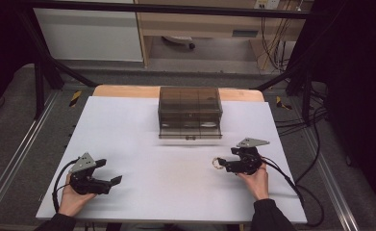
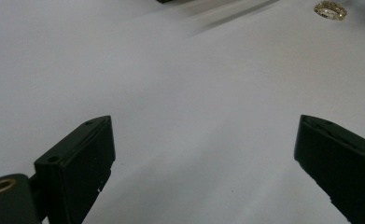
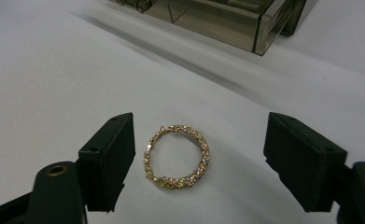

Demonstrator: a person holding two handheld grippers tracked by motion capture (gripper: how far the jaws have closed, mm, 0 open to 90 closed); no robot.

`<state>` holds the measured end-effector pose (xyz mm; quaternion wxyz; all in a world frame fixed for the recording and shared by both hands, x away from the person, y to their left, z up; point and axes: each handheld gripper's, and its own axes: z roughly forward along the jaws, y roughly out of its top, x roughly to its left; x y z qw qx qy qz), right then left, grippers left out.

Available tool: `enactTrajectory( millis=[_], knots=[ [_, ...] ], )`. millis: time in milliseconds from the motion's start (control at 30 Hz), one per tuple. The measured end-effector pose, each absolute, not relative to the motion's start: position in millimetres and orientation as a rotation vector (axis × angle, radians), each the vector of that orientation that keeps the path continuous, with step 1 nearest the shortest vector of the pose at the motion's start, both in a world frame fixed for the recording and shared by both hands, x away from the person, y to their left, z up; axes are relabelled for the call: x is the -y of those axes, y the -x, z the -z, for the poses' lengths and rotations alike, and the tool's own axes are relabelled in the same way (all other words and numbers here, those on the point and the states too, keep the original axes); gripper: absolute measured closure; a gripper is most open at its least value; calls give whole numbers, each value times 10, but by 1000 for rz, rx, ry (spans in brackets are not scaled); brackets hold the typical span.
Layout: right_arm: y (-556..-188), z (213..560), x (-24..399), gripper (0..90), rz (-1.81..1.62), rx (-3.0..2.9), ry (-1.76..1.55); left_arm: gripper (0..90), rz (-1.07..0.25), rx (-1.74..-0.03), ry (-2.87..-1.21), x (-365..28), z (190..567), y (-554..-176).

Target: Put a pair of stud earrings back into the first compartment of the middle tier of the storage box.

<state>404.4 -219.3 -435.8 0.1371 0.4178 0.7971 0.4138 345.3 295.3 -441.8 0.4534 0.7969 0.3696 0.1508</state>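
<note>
In the high view, the right claw (image 1: 225, 165) is lying low on the white tabletop (image 1: 176, 192) at the lower right of the frame, its tips pointing left at a small gold bracelet (image 1: 218, 163) resting on the sheet, while the left claw (image 1: 112, 183) is sitting at the lower left, well apart from it; a smoky transparent drawer box (image 1: 190, 113) is standing at the upper middle, its bottom drawer pulled out a little. In the left gripper view, the left claw (image 2: 203, 154) is standing spread wide over bare tabletop (image 2: 171, 93) with nothing between its jaws, and the bracelet (image 2: 330, 10) is showing far off at the upper right corner. In the right gripper view, the right claw (image 3: 199, 154) is spread around the bracelet (image 3: 177, 157), which is lying flat at the lower middle, nearer the left jaw yet touching neither one, with the drawer box (image 3: 222, 18) sitting along the top edge
</note>
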Motion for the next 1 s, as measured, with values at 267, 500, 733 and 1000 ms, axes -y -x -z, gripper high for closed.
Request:
enactTrajectory(
  millis=[267,500,733,1000],
  knots=[
    [-4102,4439,2166,489,-1142,-2329,-1228,53,-370,-912,-1968,-2951,4422,-3455],
    [-4128,4471,2164,617,-1128,-2355,-1251,54,-369,-910,-1971,-2946,4423,-3455],
    [-4149,4506,2149,701,-1120,-2374,-1274,54,-368,-912,-1969,-2949,4424,-3455],
    [-4158,4521,2166,791,-1112,-2371,-1301,56,-369,-910,-1972,-2945,4426,-3456]
  ],
)
